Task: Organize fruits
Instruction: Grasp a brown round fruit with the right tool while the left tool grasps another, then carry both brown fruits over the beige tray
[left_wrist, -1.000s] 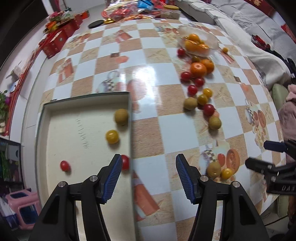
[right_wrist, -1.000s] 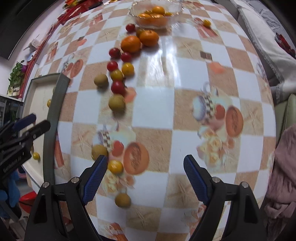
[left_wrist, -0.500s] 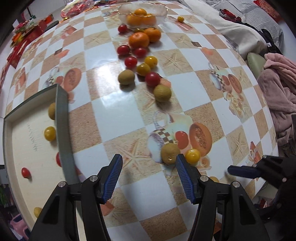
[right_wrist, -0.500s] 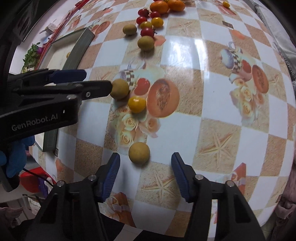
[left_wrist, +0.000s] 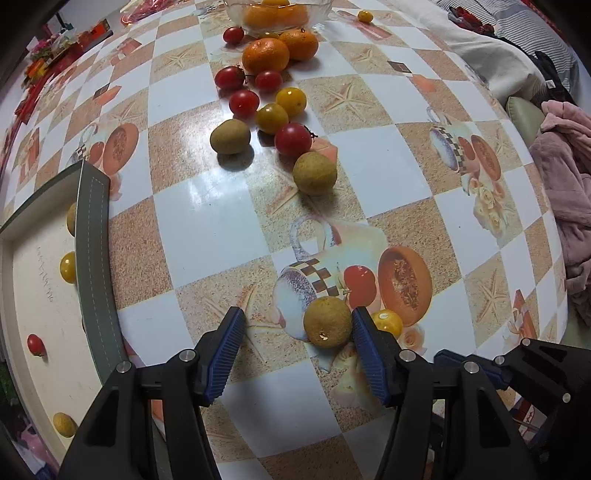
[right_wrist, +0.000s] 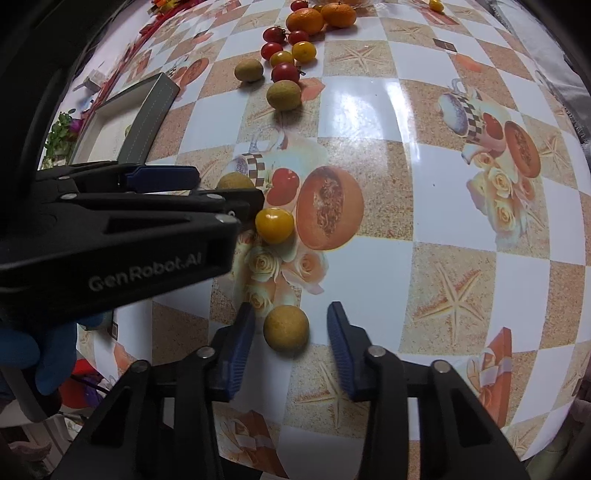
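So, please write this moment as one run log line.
left gripper: open, brown fruit against one pad | right gripper: closing around tan fruit, pads not touching | tray: some fruit inside

Round table (left_wrist: 369, 155): glossy oilcloth, checked white and sandy tan, printed with starfish, cups, melons and roses; overhead light glares off its white squares. Pink fleece garment (left_wrist: 565, 177): heaped off the table's right edge. Striped bedding (left_wrist: 532, 26): far right, beyond the table. Red packaged goods (left_wrist: 62, 40): piled far left. Potted plant (right_wrist: 61, 134): left, below the table's edge.
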